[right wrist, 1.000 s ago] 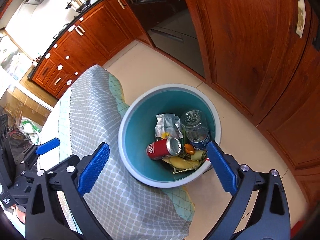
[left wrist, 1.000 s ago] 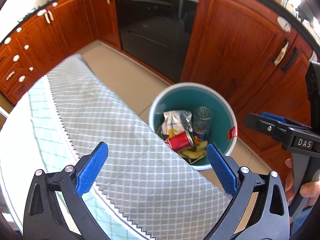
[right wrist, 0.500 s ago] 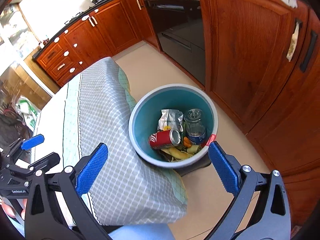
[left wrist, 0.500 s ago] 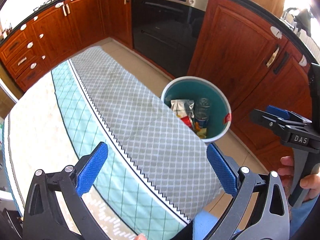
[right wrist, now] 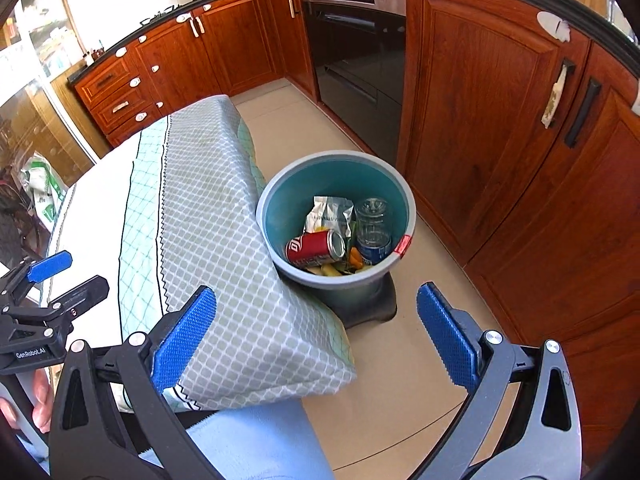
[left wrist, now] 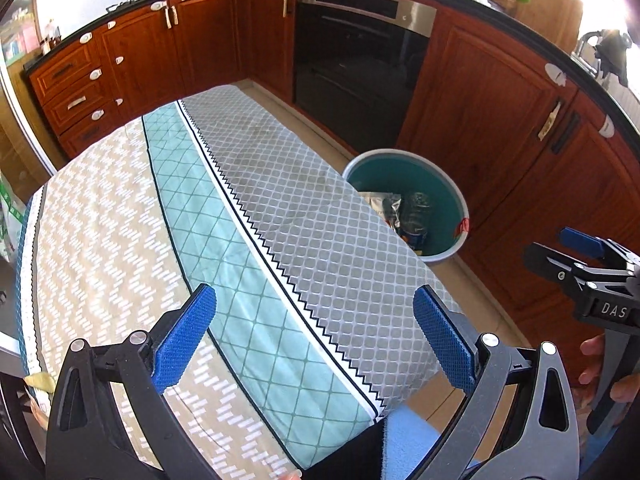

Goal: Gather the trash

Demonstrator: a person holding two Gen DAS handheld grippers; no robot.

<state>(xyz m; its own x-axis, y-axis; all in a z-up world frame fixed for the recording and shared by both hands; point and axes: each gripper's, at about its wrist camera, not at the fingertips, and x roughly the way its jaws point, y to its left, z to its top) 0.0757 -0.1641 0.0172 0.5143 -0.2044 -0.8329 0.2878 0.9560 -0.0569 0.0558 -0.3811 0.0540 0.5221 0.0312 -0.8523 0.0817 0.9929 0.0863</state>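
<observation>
**Trash in the bin, both grippers empty**

The red can (right wrist: pixel 316 247), foil bag (right wrist: pixel 330 216) and clear bottle (right wrist: pixel 373 222) lie inside the teal bin (right wrist: pixel 276 208) on the floor, ahead between the right gripper (right wrist: pixel 316 340) fingers. Left gripper (left wrist: pixel 316 340) hangs over the cloth-covered counter (left wrist: pixel 120 232). Both stand spread wide, released.
</observation>
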